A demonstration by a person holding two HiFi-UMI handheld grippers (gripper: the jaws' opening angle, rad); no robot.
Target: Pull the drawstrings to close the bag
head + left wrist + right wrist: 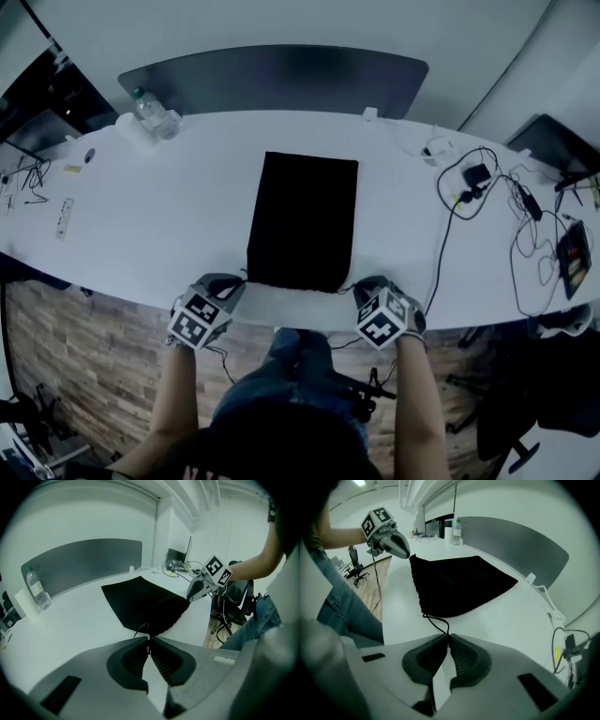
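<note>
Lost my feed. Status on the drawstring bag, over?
Left gripper shut on left drawstring. Right gripper shut on right drawstring. Bag flat, mouth puckered. Nothing obstructing.

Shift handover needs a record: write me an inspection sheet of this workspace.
Surface: white table, curved front edge.
Job's things: black bag lies flat by the front edge, mouth puckered; left drawstring and right drawstring lead out of its near corners.
Clutter: water bottle at far left.
Grippers: left gripper fingers shut on the left drawstring; right gripper fingers shut on the right drawstring.
Cables: charger and black cable on the table's right.
Surroundings: grey partition behind the table; wood floor below.
</note>
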